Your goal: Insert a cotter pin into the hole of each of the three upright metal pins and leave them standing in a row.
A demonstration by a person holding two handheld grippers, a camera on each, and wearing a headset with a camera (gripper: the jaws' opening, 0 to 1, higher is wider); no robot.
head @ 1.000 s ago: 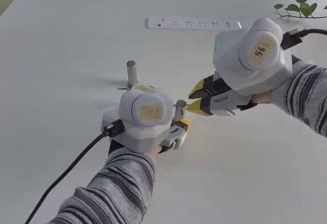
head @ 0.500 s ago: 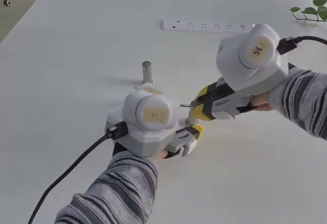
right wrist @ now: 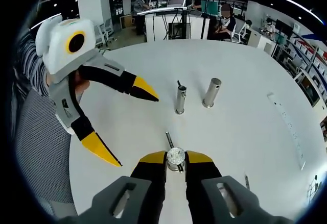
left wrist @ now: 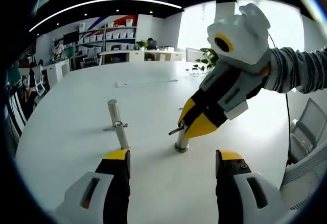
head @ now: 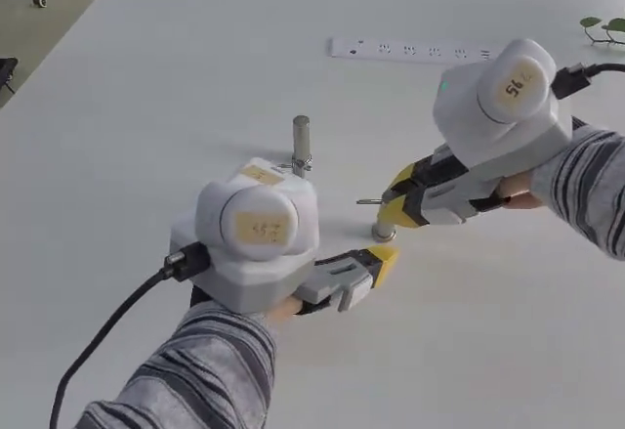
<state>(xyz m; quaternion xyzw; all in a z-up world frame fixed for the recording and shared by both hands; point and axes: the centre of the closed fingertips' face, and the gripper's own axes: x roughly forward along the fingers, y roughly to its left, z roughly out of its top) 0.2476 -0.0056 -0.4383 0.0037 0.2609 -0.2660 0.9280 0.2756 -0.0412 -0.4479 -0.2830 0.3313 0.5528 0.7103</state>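
Right gripper (head: 394,203) sits over the near metal pin (head: 384,231), which stands upright on the white surface (head: 146,107). Its jaws are drawn narrow on a cotter pin (head: 368,201), whose free end projects level from the yellow tips. In the right gripper view the pin's round top lies between the two tips, with the cotter pin running forward from it; whether it passes fully through the hole cannot be told. Left gripper (left wrist: 173,156) is just beside that pin on the person's side, jaws spread wide, holding nothing and touching nothing. The pin's foot is visible ahead of the gap in the left gripper view. Middle metal pin (right wrist: 180,100) is upright, with a second cotter pin (right wrist: 178,85) at its top. Far metal pin (right wrist: 212,92) is upright just beside it; no detail of its hole can be made out. The three pins stand near one another. Power strip (head: 410,51) lies well apart, further back on the surface.
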